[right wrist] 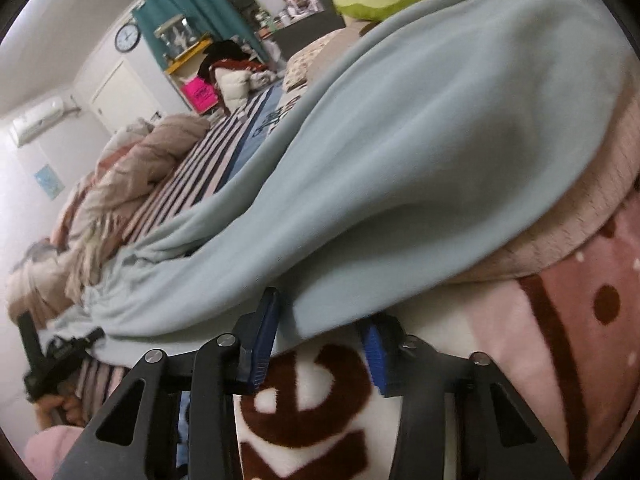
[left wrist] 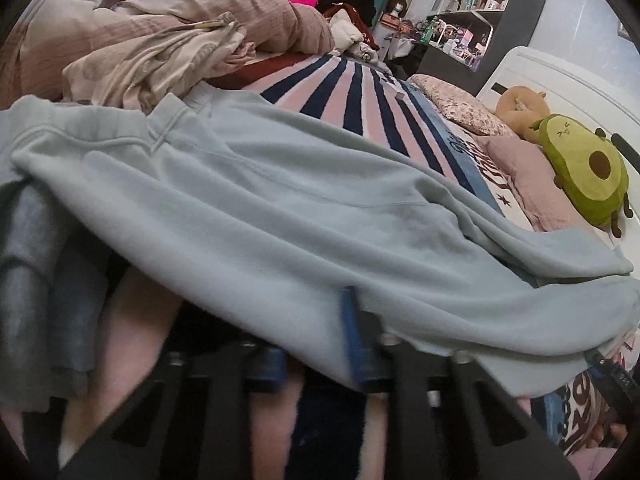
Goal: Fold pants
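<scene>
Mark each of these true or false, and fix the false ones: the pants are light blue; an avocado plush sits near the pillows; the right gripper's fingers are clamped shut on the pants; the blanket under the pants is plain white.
1. The pants are light blue. True.
2. An avocado plush sits near the pillows. True.
3. The right gripper is clamped shut on the pants. False: its fingers stand apart, the pants' edge lying between them.
4. The blanket is plain white. False: it is striped pink and navy.
</scene>
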Motion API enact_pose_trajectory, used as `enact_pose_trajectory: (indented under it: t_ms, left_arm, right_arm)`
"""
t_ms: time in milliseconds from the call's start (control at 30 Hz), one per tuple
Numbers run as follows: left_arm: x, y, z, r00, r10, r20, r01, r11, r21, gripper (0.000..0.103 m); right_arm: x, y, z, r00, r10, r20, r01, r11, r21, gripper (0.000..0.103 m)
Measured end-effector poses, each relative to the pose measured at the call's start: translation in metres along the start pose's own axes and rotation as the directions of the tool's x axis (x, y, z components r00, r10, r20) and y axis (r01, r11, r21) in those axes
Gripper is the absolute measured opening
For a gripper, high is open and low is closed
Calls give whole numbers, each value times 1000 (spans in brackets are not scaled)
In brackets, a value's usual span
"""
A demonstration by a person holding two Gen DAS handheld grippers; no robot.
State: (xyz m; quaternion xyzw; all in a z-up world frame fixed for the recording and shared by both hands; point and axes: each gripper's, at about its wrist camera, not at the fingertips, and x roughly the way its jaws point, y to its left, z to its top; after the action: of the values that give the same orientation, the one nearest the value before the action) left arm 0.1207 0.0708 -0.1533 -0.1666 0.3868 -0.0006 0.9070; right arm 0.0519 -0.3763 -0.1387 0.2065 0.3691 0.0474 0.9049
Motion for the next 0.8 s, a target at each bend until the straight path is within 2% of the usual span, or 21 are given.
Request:
enact_pose_trajectory:
  t_ms: [67, 167, 367, 533, 800]
  left_arm:
    - [-5, -6, 0, 1000, -1, 17, 0, 1000, 18, 6]
    - [-20, -11, 1, 997, 8, 71, -12, 999, 46, 4]
    - [-51, -14, 9, 990, 32, 135, -40, 997, 62, 3]
    - [-67, -13, 11, 986, 28, 167, -37, 998, 53, 3]
    - [-84, -24, 29, 975, 26, 219, -53, 991, 119, 2]
  right_arm:
    - [0, 4, 1, 1000, 2, -1, -2, 1000, -8, 11]
    - [-6, 5, 1, 1000, 22, 19, -22, 1000, 11, 6]
    - [-21, 8, 2, 997, 63, 45, -64, 998, 13, 4]
    - [-41, 20, 9, 991, 105, 84, -103, 994, -23, 2]
    - [-53, 38, 47, 976, 150, 158, -132, 984, -122, 1]
